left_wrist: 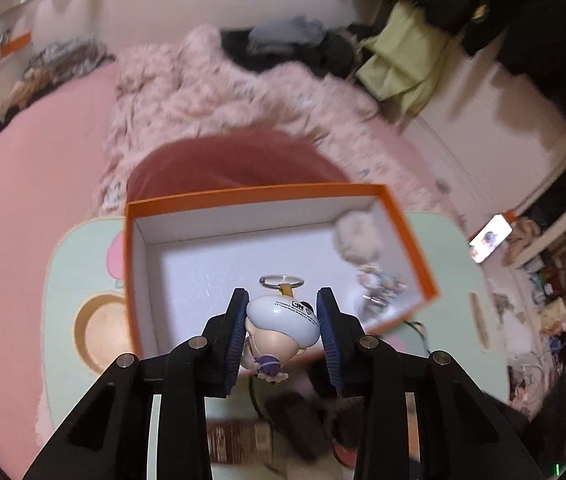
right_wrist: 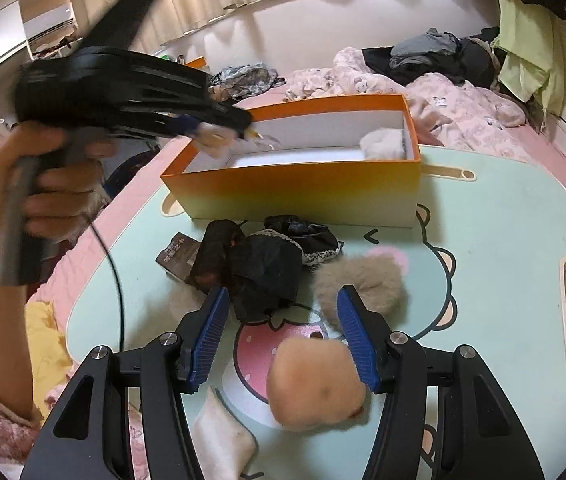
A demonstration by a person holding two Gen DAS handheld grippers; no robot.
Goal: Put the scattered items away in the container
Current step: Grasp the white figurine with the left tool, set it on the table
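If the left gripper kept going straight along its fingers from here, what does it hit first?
Most likely the white floor of the orange box. The left gripper, shut on the figurine keychain, points down into the box's open interior, with nothing visible in between. Depth is hard to judge through the fisheye.

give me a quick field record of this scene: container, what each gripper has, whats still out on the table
container: orange cardboard box, open, white inside
already in box: white fluffy pompom
left gripper: shut on small figurine keychain with metal ring, above the box
right gripper: open, nothing between the pads
still out: black lace-trimmed fabric, grey-brown fur pompom, peach plush ball, white sock
surface: mint-green cartoon table
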